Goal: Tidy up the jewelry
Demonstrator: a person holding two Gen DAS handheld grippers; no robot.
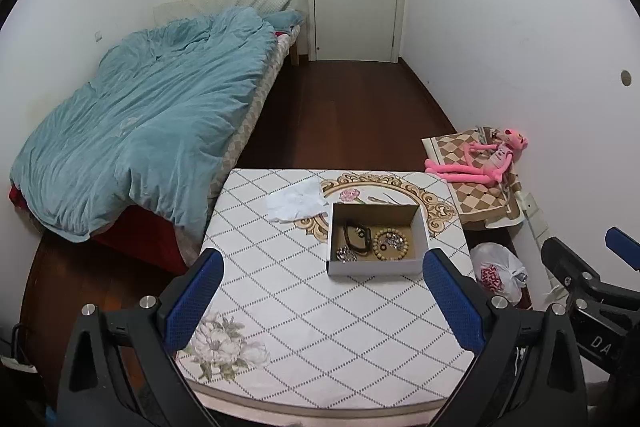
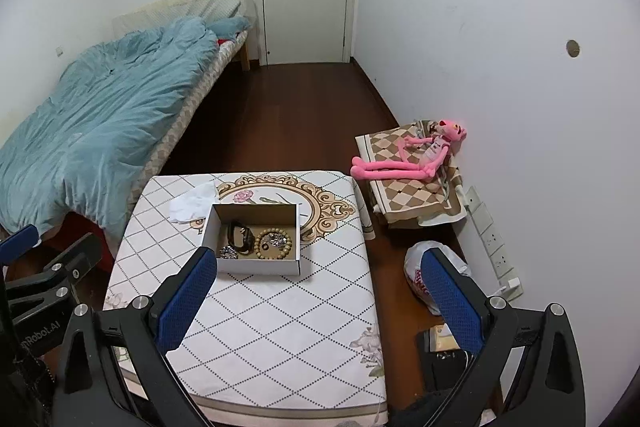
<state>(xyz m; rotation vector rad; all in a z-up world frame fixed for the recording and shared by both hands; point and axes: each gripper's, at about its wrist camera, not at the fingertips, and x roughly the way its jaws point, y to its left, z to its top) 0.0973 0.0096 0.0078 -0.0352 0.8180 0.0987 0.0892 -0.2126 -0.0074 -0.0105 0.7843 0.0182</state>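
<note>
The left gripper (image 1: 324,301) and right gripper (image 2: 330,297) both stand wide open and hold nothing, above the near part of the table (image 1: 304,327). The cardboard box (image 1: 374,267) rests on the table's far half; inside lie a beaded bracelet (image 1: 392,245), a dark strap (image 1: 357,235) and a sparkly piece (image 1: 346,253), with a white tissue (image 1: 298,203) just beside the box

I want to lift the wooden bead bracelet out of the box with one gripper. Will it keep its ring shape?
Probably not. The bead bracelet looks strung from separate round beads, so it would likely sag into a loop. The beads look smooth and may slip between fingers. It lies flat in the cardboard box, so rolling seems unlikely.
</note>
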